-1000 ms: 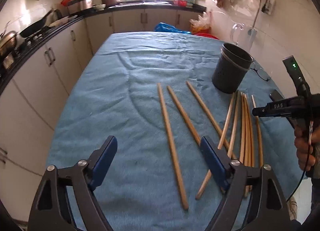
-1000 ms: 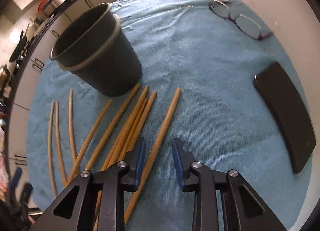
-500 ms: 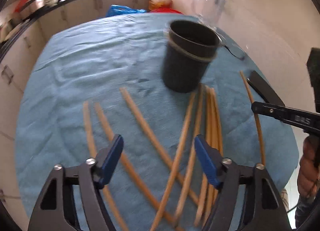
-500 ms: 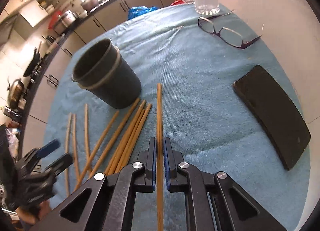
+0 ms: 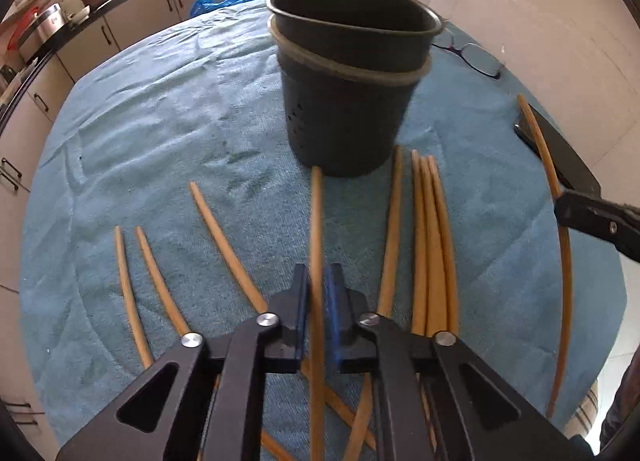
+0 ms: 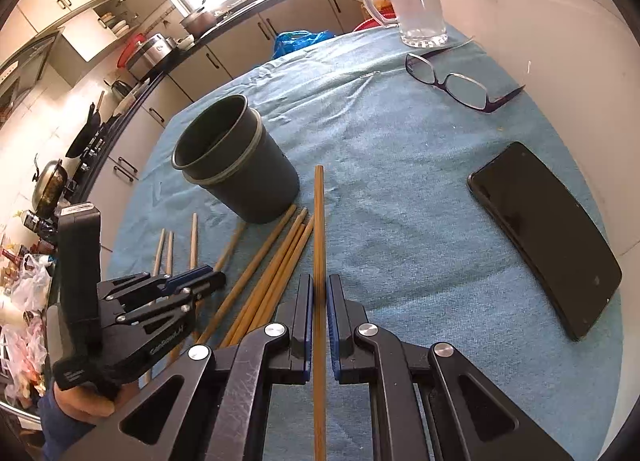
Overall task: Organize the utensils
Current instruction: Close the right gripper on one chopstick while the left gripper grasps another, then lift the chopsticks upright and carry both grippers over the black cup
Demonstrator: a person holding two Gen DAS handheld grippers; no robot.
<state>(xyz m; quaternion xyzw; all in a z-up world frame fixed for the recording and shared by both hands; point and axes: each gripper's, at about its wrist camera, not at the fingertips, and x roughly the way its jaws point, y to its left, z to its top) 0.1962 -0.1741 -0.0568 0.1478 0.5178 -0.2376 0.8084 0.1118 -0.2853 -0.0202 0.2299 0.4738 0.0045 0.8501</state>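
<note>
The left gripper [image 5: 316, 301] pinches one chopstick [image 5: 316, 229]; the right gripper [image 6: 319, 301] clamps another chopstick [image 6: 319, 221]; loose chopsticks [image 5: 430, 245] lie mid-cloth just before the dark holder [image 5: 348, 93], toward the blue tablecloth's [image 5: 160, 121] near edge.

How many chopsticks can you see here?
9. One chopstick is clamped in the left gripper, one in the right gripper. Three lie at the left and four near the dark cup. Overlaps may hide more.
</note>
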